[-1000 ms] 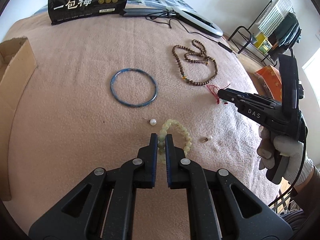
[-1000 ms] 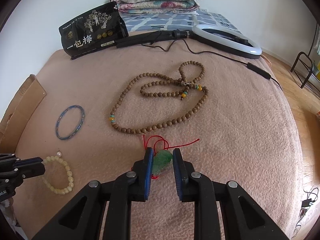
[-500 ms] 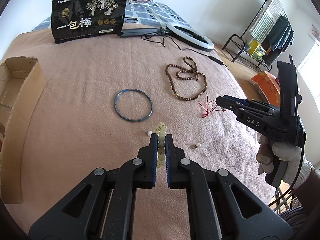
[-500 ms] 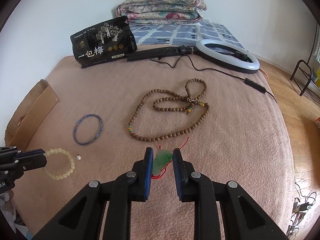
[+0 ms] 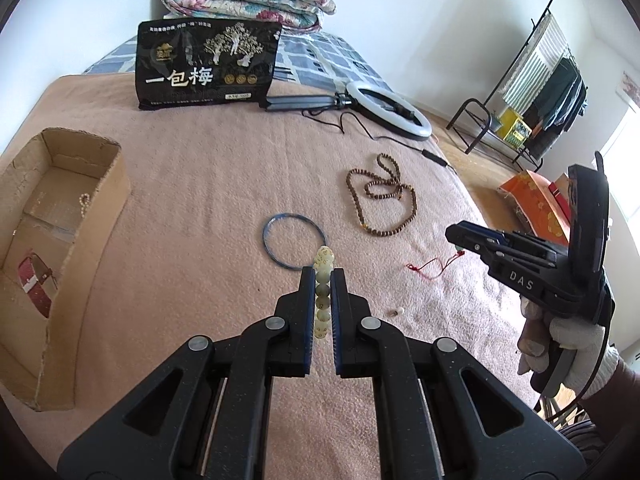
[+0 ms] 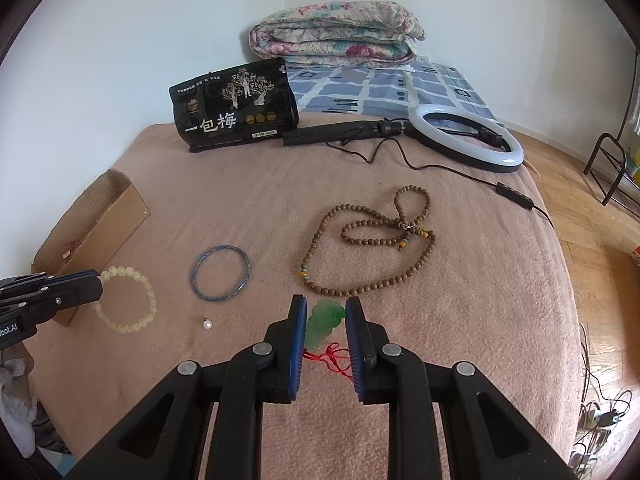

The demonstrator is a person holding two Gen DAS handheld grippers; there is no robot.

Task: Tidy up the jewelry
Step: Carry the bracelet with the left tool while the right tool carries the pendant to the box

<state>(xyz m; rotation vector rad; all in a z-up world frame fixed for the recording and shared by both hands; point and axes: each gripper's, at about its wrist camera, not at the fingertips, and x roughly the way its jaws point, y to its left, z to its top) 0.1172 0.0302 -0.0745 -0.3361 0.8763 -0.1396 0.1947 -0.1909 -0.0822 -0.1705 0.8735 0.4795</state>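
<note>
My left gripper [image 5: 322, 272] is shut on a pale yellow-green bead bracelet [image 5: 323, 264], lifted above the pink blanket; from the right wrist view the bracelet [image 6: 128, 300] hangs from the left gripper [image 6: 94, 286]. My right gripper [image 6: 326, 308] is shut on a green jade pendant [image 6: 326, 320] whose red cord [image 6: 332, 360] trails below; in the left wrist view the right gripper [image 5: 454, 236] sits at the right with the red cord [image 5: 430, 268] dangling. A blue bangle [image 6: 221, 278], a brown bead necklace [image 6: 368, 248] and a small pearl [image 6: 207, 324] lie on the blanket.
An open cardboard box [image 5: 100, 208] stands at the left, holding a red item [image 5: 34, 284] and a small chain. A black snack bag [image 6: 236, 112], a ring light [image 6: 470, 136] with cable and a folded quilt [image 6: 336, 36] are at the far side. A small earring [image 5: 396, 312] lies near the blanket edge.
Both grippers have risen off the blanket with the bracelet and the pendant in them. The bracelet now hangs free and the red cord has lifted partly.
</note>
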